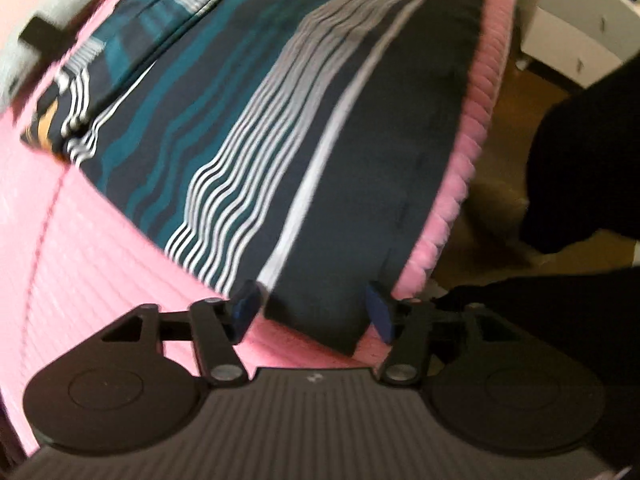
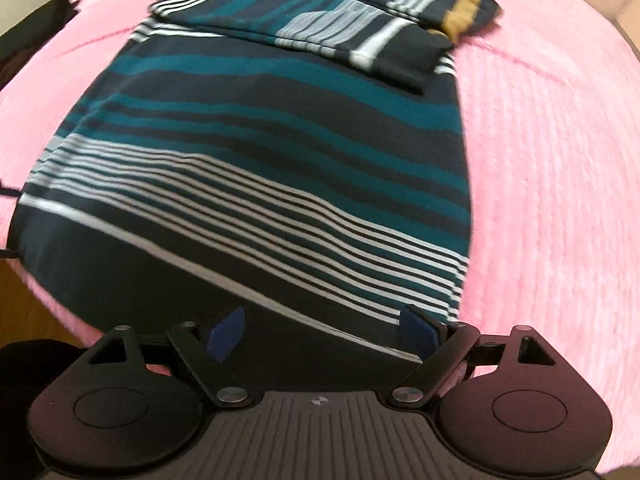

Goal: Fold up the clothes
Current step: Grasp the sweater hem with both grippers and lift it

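**Striped shirt flat on pink blanket, both grippers at its near hem**

- Striped shirt (image 2: 256,152) lies flat on a pink ribbed blanket (image 2: 540,160). Long axis runs near to far, away from both cameras; hem end near, sleeves at the far end.
- Sleeves (image 2: 360,28) are folded inward across the far part of the body, lying on top of it. A mustard-yellow band shows on the far-right cuff area.
- Pattern: bands running crosswise — solid navy at the near hem, one wide white stripe, a block of thin white stripes, then teal and navy bands farther up. Fabric looks smooth, few wrinkles. Both views are motion-blurred.
- Left wrist view: the shirt's (image 1: 320,120) right edge lies close to the blanket's edge (image 1: 472,152); wooden floor (image 1: 492,184) beyond, and a white cabinet (image 1: 576,40) far right.
- Left gripper (image 1: 314,310): fingers spread wide, the near navy corner of the hem between them, nothing clamped.
- Right gripper (image 2: 322,334): fingers likewise wide apart over the near hem, holding nothing; whether the pads touch cloth cannot be told.
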A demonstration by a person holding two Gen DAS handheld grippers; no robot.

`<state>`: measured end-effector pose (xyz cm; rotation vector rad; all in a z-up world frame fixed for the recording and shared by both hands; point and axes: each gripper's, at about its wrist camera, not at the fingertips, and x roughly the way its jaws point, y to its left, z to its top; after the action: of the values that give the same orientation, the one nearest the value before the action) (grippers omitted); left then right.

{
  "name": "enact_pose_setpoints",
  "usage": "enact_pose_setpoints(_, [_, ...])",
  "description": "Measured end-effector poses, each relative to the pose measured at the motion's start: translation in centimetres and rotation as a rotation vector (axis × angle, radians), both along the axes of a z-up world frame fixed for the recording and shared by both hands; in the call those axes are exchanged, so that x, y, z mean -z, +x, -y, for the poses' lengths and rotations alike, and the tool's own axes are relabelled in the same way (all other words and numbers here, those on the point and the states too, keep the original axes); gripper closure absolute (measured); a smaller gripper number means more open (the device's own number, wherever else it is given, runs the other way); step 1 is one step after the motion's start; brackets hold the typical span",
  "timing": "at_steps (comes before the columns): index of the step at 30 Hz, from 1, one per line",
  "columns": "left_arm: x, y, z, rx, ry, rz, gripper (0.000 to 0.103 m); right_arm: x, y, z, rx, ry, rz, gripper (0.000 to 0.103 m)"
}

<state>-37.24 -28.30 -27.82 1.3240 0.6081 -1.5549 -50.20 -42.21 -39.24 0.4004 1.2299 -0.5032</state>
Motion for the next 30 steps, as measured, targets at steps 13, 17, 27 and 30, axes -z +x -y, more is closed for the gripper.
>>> enact_pose_setpoints(13, [2.6, -6.2, -1.1, 0.054, -0.039, 0.213, 0.045, -1.0, -4.4, -0.5, -0.066, -0.058, 0.074, 0.016])
enact_pose_setpoints(17, [2.9, -6.7, -0.5, 0.039, -0.033, 0.227, 0.045, -1.4, -6.2, -0.4, -0.046, -0.067, 0.075, 0.016])
enact_pose_setpoints(27, [2.9, -6.2, 0.3, 0.061, -0.046, 0.286, 0.057, -1.2, -7.5, -1.2, -0.057, -0.069, 0.088, 0.016])
enact_pose_setpoints(30, [2.8, -6.7, 0.3, 0.081, -0.050, 0.290, 0.078, -1.3, -7.1, -1.8, -0.100, -0.095, 0.095, 0.016])
